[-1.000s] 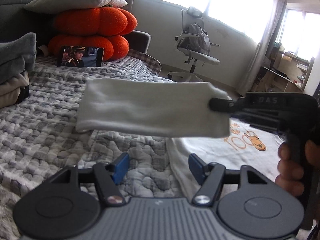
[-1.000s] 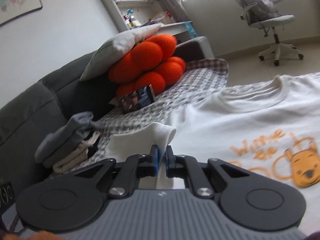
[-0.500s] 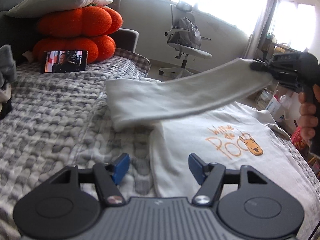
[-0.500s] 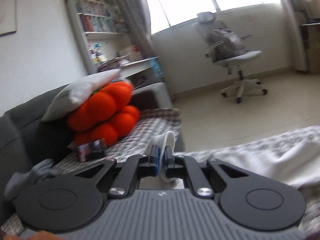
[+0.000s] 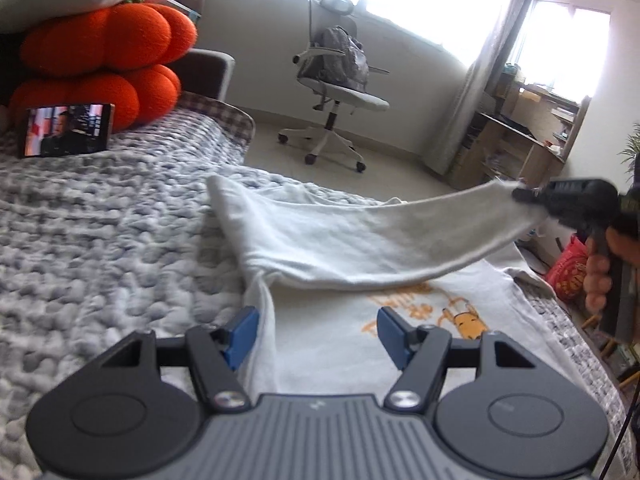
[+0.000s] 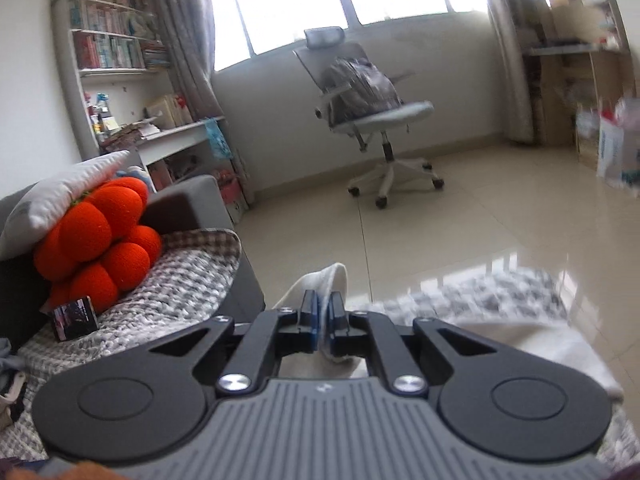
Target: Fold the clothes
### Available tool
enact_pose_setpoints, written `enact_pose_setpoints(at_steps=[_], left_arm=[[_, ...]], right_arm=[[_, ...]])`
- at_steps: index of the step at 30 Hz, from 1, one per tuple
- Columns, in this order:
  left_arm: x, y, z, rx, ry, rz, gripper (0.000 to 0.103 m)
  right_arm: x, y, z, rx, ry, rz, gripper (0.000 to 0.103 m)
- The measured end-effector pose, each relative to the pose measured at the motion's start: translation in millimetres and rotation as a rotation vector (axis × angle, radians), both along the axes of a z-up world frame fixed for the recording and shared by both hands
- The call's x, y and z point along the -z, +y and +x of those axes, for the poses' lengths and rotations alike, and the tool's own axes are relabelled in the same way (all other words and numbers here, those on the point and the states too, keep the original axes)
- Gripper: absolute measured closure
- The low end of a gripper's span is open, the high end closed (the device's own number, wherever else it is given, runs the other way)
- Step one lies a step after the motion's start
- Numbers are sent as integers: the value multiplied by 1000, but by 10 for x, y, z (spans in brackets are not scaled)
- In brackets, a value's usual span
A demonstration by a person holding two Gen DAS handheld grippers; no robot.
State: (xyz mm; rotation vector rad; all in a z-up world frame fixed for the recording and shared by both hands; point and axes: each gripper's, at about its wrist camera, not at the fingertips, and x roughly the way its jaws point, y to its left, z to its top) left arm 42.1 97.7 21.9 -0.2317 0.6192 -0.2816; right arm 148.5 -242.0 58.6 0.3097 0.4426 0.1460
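A white T-shirt (image 5: 348,312) with an orange bear print lies on the grey knitted blanket (image 5: 100,232). Its left sleeve (image 5: 360,240) is stretched across the shirt's chest toward the right, lifted off the cloth. My right gripper (image 5: 520,194) is shut on the sleeve's cuff, held by a hand at the right edge. In the right wrist view the cuff (image 6: 326,284) is pinched between the blue pads of that gripper (image 6: 322,322). My left gripper (image 5: 316,334) hovers open over the shirt's left side, with nothing between its pads.
Orange pumpkin cushions (image 5: 104,52) under a white pillow sit at the bed's far left, with a phone (image 5: 66,130) propped against them. An office chair (image 5: 336,84) stands on the tiled floor beyond the bed. Shelves (image 5: 520,140) and a red bag (image 5: 568,268) are at the right.
The right gripper has carried the sleeve from the left of the shirt across to the right, stretching it out. The left gripper has drifted rightward over the shirt, still open.
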Motion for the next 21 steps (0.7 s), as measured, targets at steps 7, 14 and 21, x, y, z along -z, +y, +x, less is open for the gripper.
enact_pose_setpoints(at_steps=[7, 14, 21], left_arm=[[80, -81, 127, -9, 31, -8, 33], [113, 53, 112, -100, 39, 43, 33], [73, 136, 102, -133, 29, 20, 33]], right_arm=[[105, -235, -25, 3, 82, 73, 97], [267, -400, 91, -3, 191, 110, 94], [512, -450, 118, -19, 223, 143, 60]])
